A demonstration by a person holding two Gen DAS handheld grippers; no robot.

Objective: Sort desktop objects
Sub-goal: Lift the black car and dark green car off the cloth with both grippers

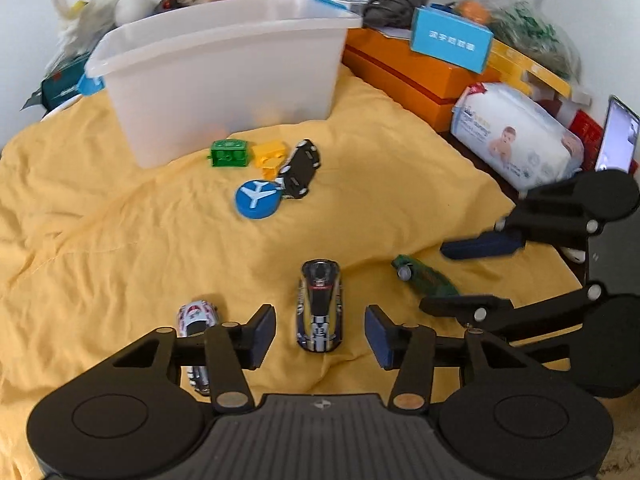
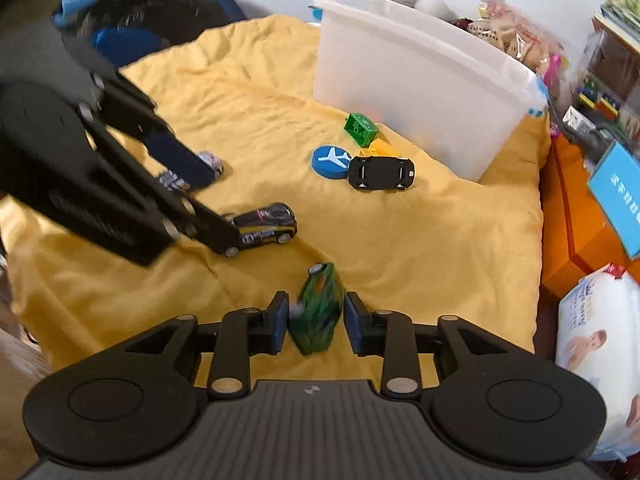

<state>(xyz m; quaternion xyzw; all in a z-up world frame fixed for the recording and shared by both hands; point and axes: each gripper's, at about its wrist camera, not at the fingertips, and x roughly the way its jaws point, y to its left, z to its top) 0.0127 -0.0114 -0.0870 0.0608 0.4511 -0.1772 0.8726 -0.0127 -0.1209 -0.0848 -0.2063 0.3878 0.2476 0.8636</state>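
On the yellow cloth [image 1: 120, 208], a dark striped toy car [image 1: 320, 308] lies between the pads of my left gripper [image 1: 320, 334], which stand apart from its sides. A green toy car [image 2: 318, 312], blurred, sits between the pads of my right gripper [image 2: 316, 322] with thin gaps on both sides. A white toy car [image 1: 198, 316] lies partly under the left finger. Farther off are a blue airplane disc [image 1: 256, 199], an overturned black car [image 1: 300, 168], a green block [image 1: 229, 153] and a yellow block [image 1: 270, 154], in front of a white plastic bin [image 1: 224, 80].
An orange box [image 1: 420, 76], a blue carton [image 1: 452, 38], a pack of wipes [image 1: 516, 136] and a phone [image 1: 618, 136] line the right side. Bags and toy clutter crowd behind the bin. The cloth is wrinkled.
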